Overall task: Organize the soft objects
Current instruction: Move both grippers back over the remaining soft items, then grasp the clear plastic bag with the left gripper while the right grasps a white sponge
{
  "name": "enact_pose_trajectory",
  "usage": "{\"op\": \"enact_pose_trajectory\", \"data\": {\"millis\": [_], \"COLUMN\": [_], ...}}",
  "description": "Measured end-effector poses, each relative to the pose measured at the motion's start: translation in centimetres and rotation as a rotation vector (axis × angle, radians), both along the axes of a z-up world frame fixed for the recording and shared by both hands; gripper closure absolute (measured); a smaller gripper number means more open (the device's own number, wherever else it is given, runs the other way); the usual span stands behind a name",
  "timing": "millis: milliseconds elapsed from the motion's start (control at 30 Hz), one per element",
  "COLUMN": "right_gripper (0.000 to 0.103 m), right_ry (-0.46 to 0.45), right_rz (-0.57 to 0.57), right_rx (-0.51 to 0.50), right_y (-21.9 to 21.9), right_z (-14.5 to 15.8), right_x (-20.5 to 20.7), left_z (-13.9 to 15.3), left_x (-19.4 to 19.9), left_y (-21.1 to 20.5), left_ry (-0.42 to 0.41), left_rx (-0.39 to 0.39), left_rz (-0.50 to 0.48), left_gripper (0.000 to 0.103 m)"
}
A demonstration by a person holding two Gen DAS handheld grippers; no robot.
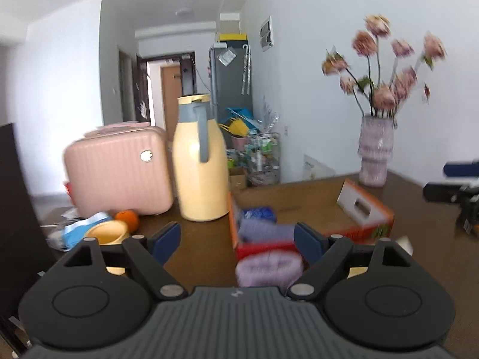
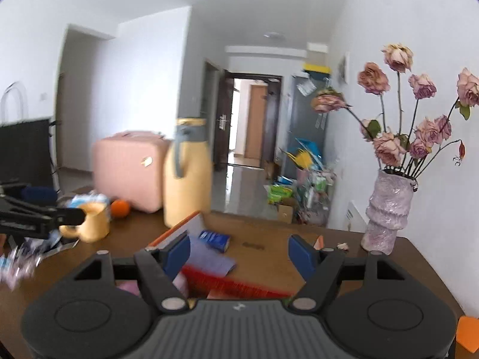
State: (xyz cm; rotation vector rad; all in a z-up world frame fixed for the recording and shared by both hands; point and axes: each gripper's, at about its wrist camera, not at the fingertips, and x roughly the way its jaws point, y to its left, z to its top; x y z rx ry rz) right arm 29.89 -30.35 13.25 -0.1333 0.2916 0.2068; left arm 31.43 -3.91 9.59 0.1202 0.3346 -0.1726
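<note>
An orange-and-red cardboard box (image 1: 263, 249) lies open on the brown table. Inside it are a blue rolled cloth (image 1: 259, 214) and a lavender folded cloth (image 1: 263, 230). A purple soft bundle (image 1: 269, 269) lies against the box's near wall. My left gripper (image 1: 236, 239) hovers open just before the box, with nothing between its pads. From the right wrist view I look over the box's red rim (image 2: 233, 284) at the blue roll (image 2: 215, 239) and the lavender cloth (image 2: 209, 257). My right gripper (image 2: 239, 254) is open and holds nothing.
A yellow jug (image 1: 200, 161) and a pink suitcase (image 1: 119, 170) stand behind the box. An orange (image 1: 127, 218), a yellow mug (image 2: 95, 221) and a blue-white pack (image 1: 77, 230) lie at the left. A vase of dried roses (image 2: 386, 209) stands at the table's far right corner.
</note>
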Motion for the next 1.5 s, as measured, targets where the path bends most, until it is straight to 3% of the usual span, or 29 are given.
{"op": "enact_pose_trajectory", "data": {"millis": [233,367,500,667,967,1367,1500], "right_gripper": [0.031,0.03,0.03,0.031,0.031,0.032,0.032], "right_ry": [0.017,0.04,0.135,0.135,0.155,0.167,0.161], "right_rz": [0.062,0.045,0.059,0.013,-0.015,0.057,0.018], "right_rx": [0.025,0.061,0.164,0.105,0.151,0.133,0.134], "right_y": [1.0,1.2,0.8,1.3,1.0,4.7,4.3], "right_z": [-6.6,-9.4,-12.1,-13.2,-13.3,-13.1,-13.1], "right_x": [-7.3,-10.0,-11.9,-12.4,-11.0,-6.0,-3.9], "left_z": [-6.8,-8.5,-9.5,-9.7,-10.3,-11.9,-12.3], "left_x": [-7.6,-11.2,-12.5,-11.9,-10.2,-4.2,-2.4], "left_y": [-0.5,-0.1,0.2,0.2,0.9,2.8,2.8], "left_ry": [-0.001,0.011,0.049,0.066,0.095,0.156,0.169], "left_rx": [0.066,0.024,0.001,-0.013,-0.032,-0.091,-0.097], "left_rz": [-0.015,-0.015,-0.047,-0.056,-0.021,0.055,0.046], "left_gripper": [0.017,0.016,0.016,0.016,0.016,0.016,0.019]}}
